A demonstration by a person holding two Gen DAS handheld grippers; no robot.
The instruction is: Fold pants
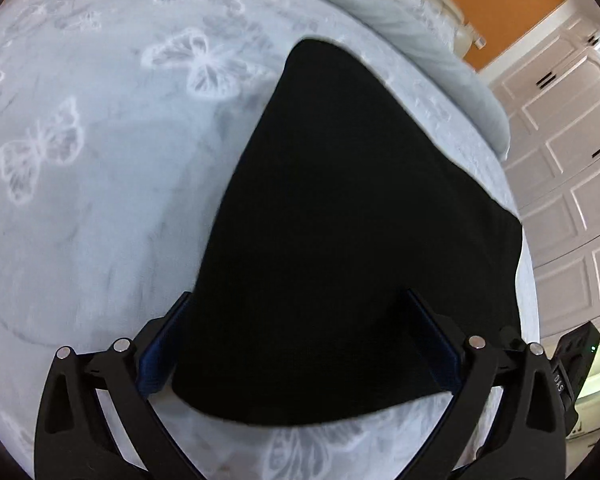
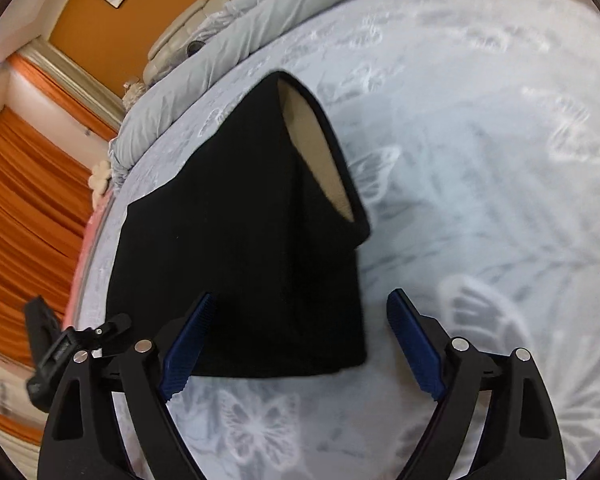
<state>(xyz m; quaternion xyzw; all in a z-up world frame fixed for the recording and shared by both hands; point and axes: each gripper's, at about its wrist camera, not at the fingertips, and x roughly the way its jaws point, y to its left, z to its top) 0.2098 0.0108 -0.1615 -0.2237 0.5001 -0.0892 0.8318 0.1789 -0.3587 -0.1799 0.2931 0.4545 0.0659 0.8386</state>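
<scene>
Black pants [image 1: 340, 240] lie folded flat on a pale blue bedspread. In the right wrist view the pants [image 2: 240, 248] show a tan-lined opening [image 2: 320, 152] at their far end. My left gripper [image 1: 300, 316] is open, its blue-padded fingers either side of the near end of the pants, above the cloth. My right gripper [image 2: 300, 316] is open too, over the near right corner of the pants, holding nothing. The other gripper shows at the frame edge in each view [image 1: 572, 364] [image 2: 48, 352].
The bedspread [image 1: 100, 200] has a white butterfly print. A rolled pale duvet [image 2: 228, 48] lies along the far side by the headboard. White cabinet doors [image 1: 572, 160] stand past the bed's edge on one side, orange curtains [image 2: 24, 208] on the other.
</scene>
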